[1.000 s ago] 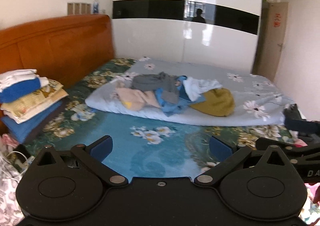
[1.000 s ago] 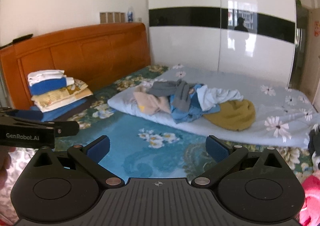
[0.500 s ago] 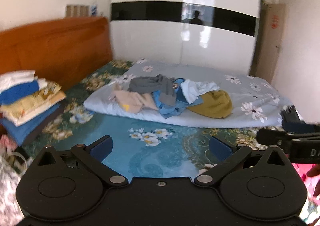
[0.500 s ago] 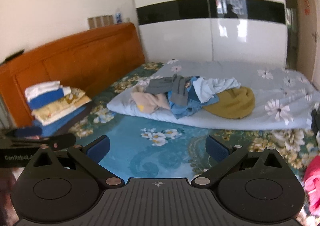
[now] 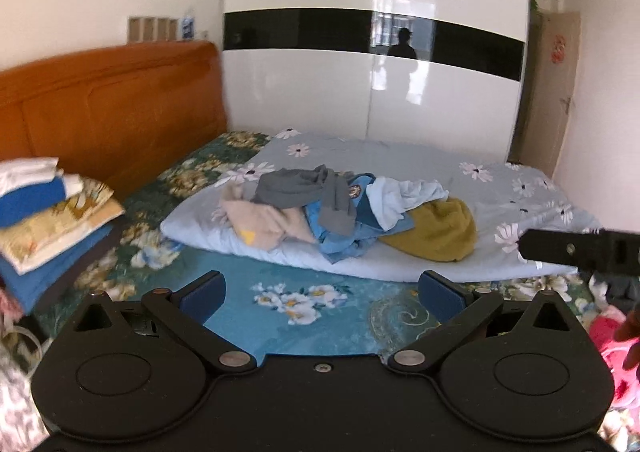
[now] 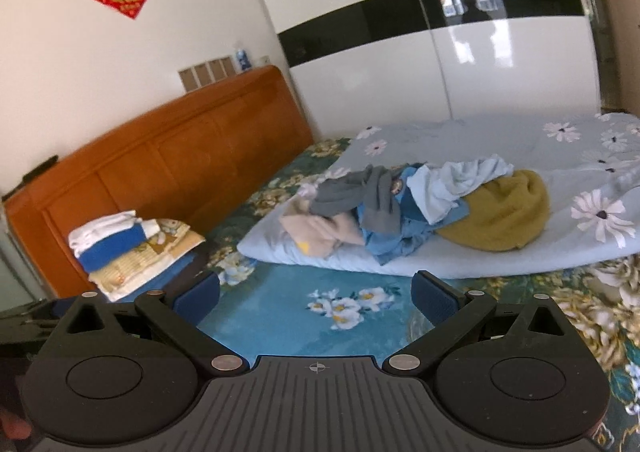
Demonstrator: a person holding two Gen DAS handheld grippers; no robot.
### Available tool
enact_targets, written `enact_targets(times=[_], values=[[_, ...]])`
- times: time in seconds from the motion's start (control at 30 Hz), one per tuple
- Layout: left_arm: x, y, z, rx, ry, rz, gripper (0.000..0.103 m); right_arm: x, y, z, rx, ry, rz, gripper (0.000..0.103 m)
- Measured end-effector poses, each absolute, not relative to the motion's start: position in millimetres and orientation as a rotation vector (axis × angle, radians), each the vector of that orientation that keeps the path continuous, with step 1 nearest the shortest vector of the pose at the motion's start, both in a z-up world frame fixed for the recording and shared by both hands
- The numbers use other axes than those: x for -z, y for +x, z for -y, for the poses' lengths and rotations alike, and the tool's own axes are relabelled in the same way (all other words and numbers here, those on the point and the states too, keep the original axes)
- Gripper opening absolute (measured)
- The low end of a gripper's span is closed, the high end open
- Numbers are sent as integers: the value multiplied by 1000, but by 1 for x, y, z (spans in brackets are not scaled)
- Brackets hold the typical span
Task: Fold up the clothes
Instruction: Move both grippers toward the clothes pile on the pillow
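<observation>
- Both the left gripper [image 5: 320, 292] and the right gripper [image 6: 316, 292] are spread wide, holding nothing.
- Reach to the clothes pile [image 5: 340, 208] on the pale quilt [image 5: 500, 212]; take the grey garment [image 6: 360, 192] lying on top first.

Both grippers, left [image 5: 322, 294] and right [image 6: 316, 294]: matte black bodies, round pivot discs, silver rivets, blue finger pads [image 5: 202, 294]; right body ribbed w/ crosshair mark.

The bed [image 5: 256, 316], in a teal floral sheet, carries a pale blue daisy-print quilt [image 5: 500, 208] at 12 o'clock and a stack of folded linens [image 5: 48, 220] at 9 o'clock by the headboard [image 5: 112, 112].
</observation>
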State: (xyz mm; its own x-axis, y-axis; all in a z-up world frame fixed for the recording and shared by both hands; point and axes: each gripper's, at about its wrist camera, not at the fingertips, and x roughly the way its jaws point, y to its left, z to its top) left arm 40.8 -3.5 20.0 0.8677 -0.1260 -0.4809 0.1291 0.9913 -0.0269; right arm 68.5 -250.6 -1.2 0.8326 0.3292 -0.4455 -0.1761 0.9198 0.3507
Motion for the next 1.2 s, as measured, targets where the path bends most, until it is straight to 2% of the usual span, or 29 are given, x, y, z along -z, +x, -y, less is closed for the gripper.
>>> enact_targets(times=[0.27, 0.67, 1.2], values=[[-17, 79, 34, 92, -41, -504, 101, 5, 109, 282, -314, 239, -401, 103], [-19, 122, 56, 94, -35, -534, 102, 18, 151, 307, -385, 264, -361, 103], [-10, 202, 34, 168, -10, -429, 101, 8, 209, 280, -340, 265, -302, 103]])
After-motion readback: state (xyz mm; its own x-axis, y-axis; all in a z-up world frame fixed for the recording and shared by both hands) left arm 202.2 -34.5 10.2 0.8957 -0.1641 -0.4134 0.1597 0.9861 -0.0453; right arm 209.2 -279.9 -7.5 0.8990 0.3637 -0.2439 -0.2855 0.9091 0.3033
